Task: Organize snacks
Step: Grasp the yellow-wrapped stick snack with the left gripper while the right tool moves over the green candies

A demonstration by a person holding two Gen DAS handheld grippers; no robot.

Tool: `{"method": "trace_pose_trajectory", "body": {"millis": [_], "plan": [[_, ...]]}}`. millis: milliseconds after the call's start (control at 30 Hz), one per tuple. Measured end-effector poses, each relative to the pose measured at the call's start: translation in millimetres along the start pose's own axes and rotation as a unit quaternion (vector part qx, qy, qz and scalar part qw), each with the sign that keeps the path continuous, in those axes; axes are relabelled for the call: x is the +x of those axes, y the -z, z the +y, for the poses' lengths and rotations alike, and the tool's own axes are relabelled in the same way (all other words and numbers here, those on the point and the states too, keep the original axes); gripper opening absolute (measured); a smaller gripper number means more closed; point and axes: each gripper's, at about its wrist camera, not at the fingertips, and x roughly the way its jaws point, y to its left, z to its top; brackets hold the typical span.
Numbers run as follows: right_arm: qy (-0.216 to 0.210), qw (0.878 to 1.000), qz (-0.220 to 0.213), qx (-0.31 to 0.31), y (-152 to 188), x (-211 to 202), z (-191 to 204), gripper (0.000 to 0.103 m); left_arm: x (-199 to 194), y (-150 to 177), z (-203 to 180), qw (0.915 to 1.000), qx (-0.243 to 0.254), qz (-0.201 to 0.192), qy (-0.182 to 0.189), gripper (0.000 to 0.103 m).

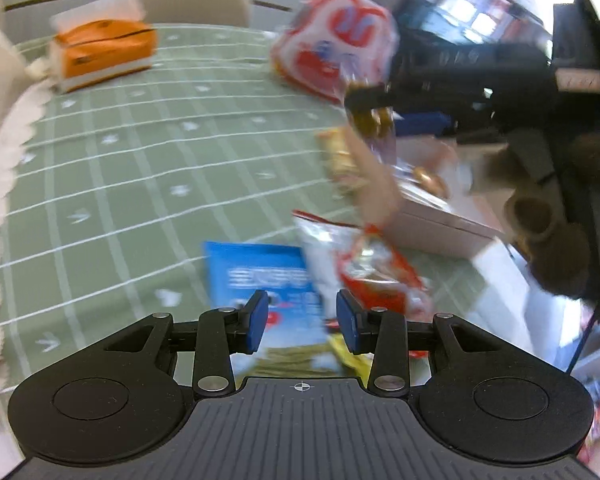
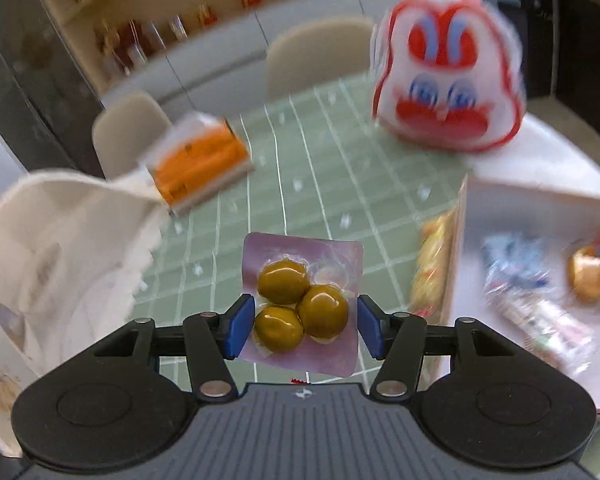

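Currently right tool is gripping the olive pouch just left of the white box; left tool is hanging narrowly open, empty.

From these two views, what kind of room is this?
Most likely a home dining room: a table with a green checked cloth, padded chairs around it, and shelves of bottles behind.
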Motion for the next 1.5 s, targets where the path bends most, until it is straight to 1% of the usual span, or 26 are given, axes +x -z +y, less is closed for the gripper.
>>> {"method": "trace_pose_trajectory", "body": {"millis": [100, 167, 233, 300, 400, 533, 600, 667, 733, 800, 833, 967, 1067, 1100, 1133, 1200, 1300, 1400, 1500], "plan": [[0.025, 1.000, 0.012, -0.010, 16.1, -27.4, -8.8, 0.056, 10.7, 1.3, -14.3, 0.9998, 0.012, 0.010, 0.011, 0.042], [0.049, 0.998, 0.031, -0.015, 37.3, -40.2, -18.3, 0.056, 16.9, -2.7, -18.8, 0.9997, 0.009, 0.014, 0.015, 0.042], [0.075, 0.996, 0.054, -0.018, 61.0, -46.3, -32.5, 0.056, 21.8, -11.0, -22.0, 0.9998, 0.005, 0.008, 0.018, 0.042], [0.095, 0.993, 0.073, -0.008, 83.9, -48.8, -48.9, 0.057, 28.6, -18.6, -25.8, 0.9998, -0.002, 0.003, 0.019, 0.042], [0.103, 0.990, 0.097, 0.026, 112.9, -52.2, -75.7, 0.059, 41.7, -29.7, -32.9, 0.9997, -0.006, 0.004, 0.022, 0.042], [0.117, 0.989, 0.077, 0.039, 127.7, -60.8, -89.0, 0.062, 62.8, -55.9, -39.0, 0.9993, -0.018, -0.004, 0.034, 0.042], [0.108, 0.991, 0.065, 0.044, 132.2, -68.0, -91.3, 0.062, 78.3, -77.6, -39.6, 0.9993, -0.021, -0.014, 0.028, 0.042], [0.100, 0.992, 0.061, 0.054, 137.8, -74.8, -94.3, 0.063, 98.9, -103.6, -40.7, 0.9995, -0.008, -0.013, 0.027, 0.042], [0.103, 0.991, 0.060, 0.063, 143.2, -76.9, -96.9, 0.063, 121.7, -128.3, -41.7, 0.9998, 0.014, -0.004, 0.012, 0.042], [0.106, 0.990, 0.059, 0.071, 147.9, -79.5, -103.5, 0.063, 150.0, -150.0, -40.7, 0.9993, 0.032, 0.019, -0.006, 0.042], [0.106, 0.990, 0.060, 0.073, 151.2, -81.7, -106.1, 0.063, 163.7, -157.8, -38.5, 0.9990, 0.031, 0.030, -0.010, 0.042], [0.121, 0.989, 0.065, 0.053, 165.0, -90.8, -109.3, 0.063, 205.4, -168.6, -33.1, 0.9974, 0.019, 0.068, 0.014, 0.042], [0.143, 0.987, 0.067, 0.042, 172.0, -95.5, -111.8, 0.063, 225.4, -167.7, -36.8, 0.9961, 0.030, 0.082, 0.010, 0.041], [0.146, 0.986, 0.068, 0.046, 173.8, -96.3, -114.4, 0.063, 229.0, -167.1, -37.3, 0.9960, 0.032, 0.083, 0.007, 0.037], [0.146, 0.986, 0.068, 0.052, 174.3, -95.8, -116.9, 0.063, 232.2, -166.2, -37.3, 0.9962, 0.031, 0.081, 0.005, 0.036], [0.146, 0.985, 0.070, 0.067, 176.3, -94.3, -121.4, 0.063, 233.0, -165.7, -34.1, 0.9970, 0.015, 0.075, 0.012, 0.033], [0.147, 0.984, 0.070, 0.071, 176.5, -90.4, -120.6, 0.063, 227.4, -162.7, -27.5, 0.9971, -0.009, 0.075, 0.012, 0.032], [0.130, 0.988, 0.063, 0.055, 173.1, -88.4, -107.7, 0.063, 204.1, -151.7, -22.1, 0.9981, -0.002, 0.061, 0.010, 0.032], [0.093, 0.994, 0.062, 0.019, 167.8, -82.3, -85.5, 0.063, 169.0, -132.8, -12.1, 0.9981, -0.019, 0.053, 0.026, 0.032]]}}
